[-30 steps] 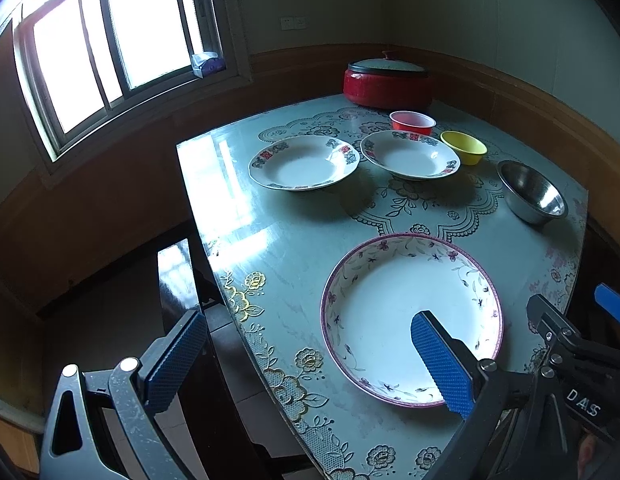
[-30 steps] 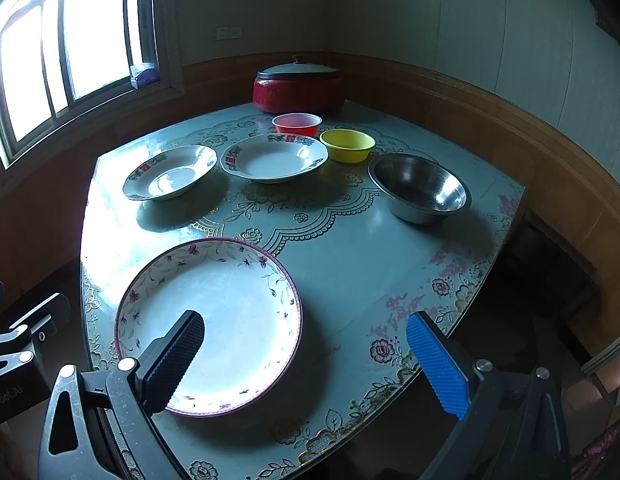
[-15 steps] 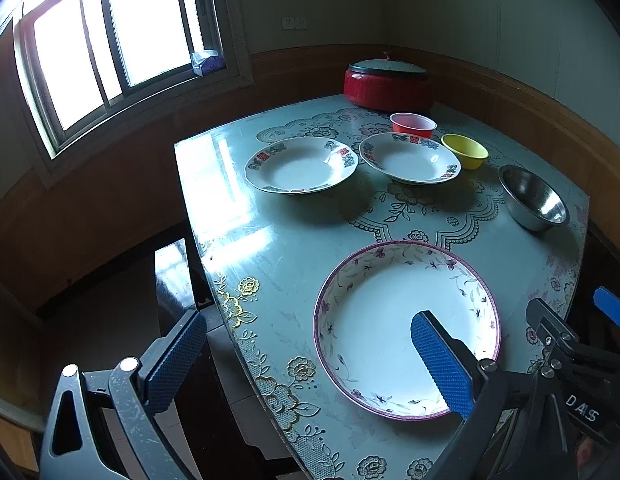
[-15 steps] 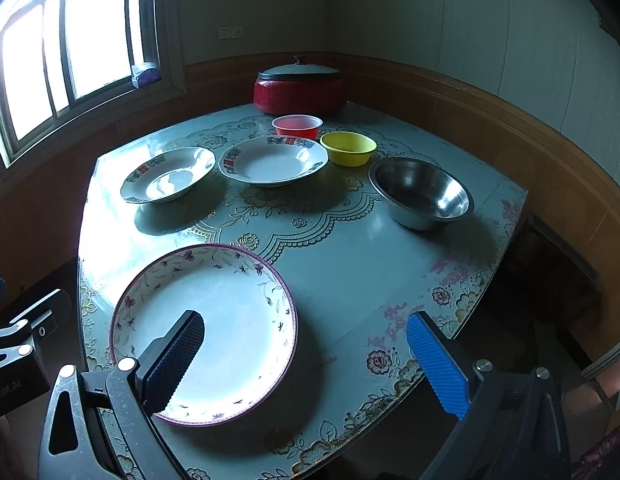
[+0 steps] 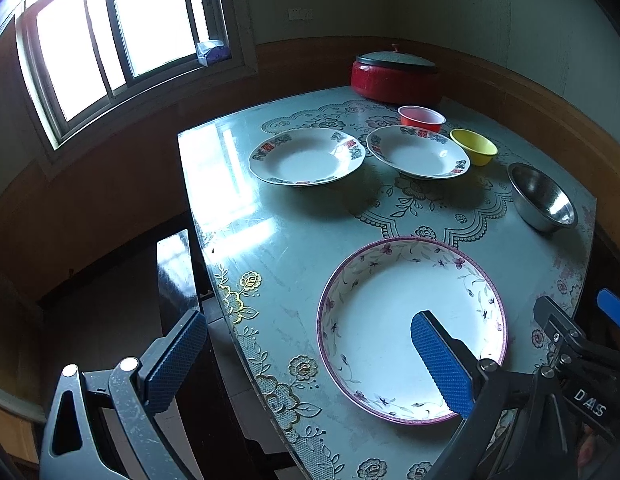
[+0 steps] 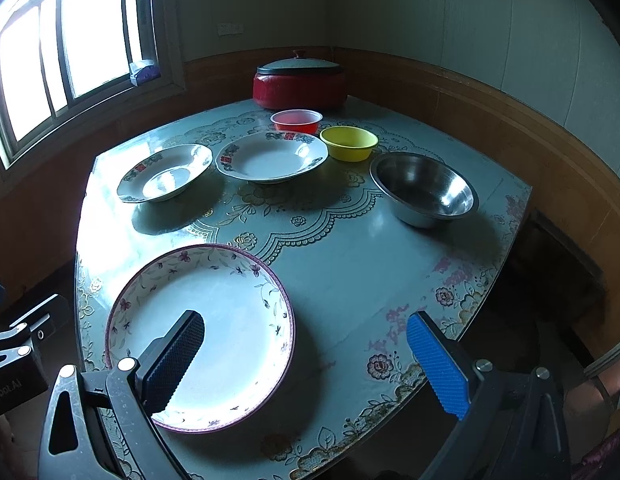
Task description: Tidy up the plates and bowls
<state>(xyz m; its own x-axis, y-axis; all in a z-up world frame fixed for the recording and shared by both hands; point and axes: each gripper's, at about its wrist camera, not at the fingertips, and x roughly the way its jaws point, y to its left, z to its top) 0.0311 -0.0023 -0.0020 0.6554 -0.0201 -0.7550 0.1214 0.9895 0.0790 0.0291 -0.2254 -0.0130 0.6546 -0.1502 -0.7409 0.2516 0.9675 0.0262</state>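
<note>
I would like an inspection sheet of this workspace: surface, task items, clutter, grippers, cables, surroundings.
Surface: table under a glossy floral cover.
Job's things: large floral plate near the front edge; two patterned plates; red bowl; yellow bowl; steel bowl. All lie apart and unstacked.
Clutter: red lidded pot at the far edge.
Grippers: left gripper and right gripper open and empty above the near edge.
Cables: nothing seen.
Surroundings: window, wood-panelled walls.
</note>
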